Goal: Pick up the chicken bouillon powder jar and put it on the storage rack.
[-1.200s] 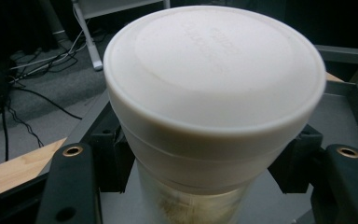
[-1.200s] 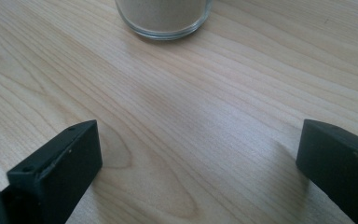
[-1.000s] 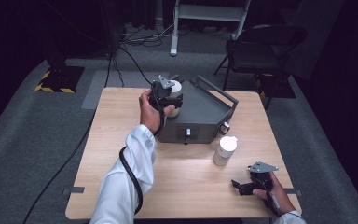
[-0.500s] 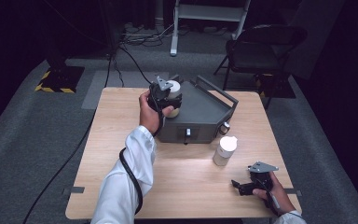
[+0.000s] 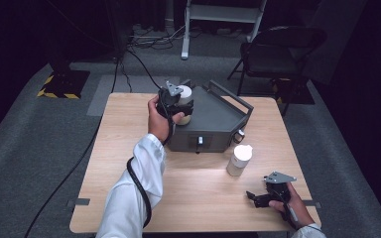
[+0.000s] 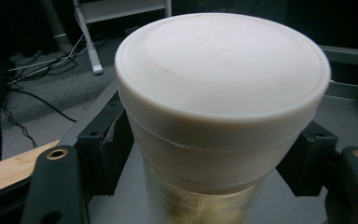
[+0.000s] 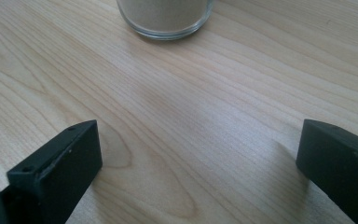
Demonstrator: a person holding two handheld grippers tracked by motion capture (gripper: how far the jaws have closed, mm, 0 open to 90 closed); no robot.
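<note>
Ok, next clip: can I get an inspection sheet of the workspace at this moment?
Surface: wooden table, bare wood along its left side.
Job's things: white-lidded jar standing on the grey box; second jar upright on the table in front of the box.
Clutter: nothing seen.
Grippers: left gripper has just been opening, with the white-lidded jar between its jaws and the pads apparently just clear of it; right gripper rests open low on the table, nothing in it.
Cables: gripper cable loops beside the left sleeve; floor cables behind the table.
Surroundings: dark carpet, folding chair, white stand.
</note>
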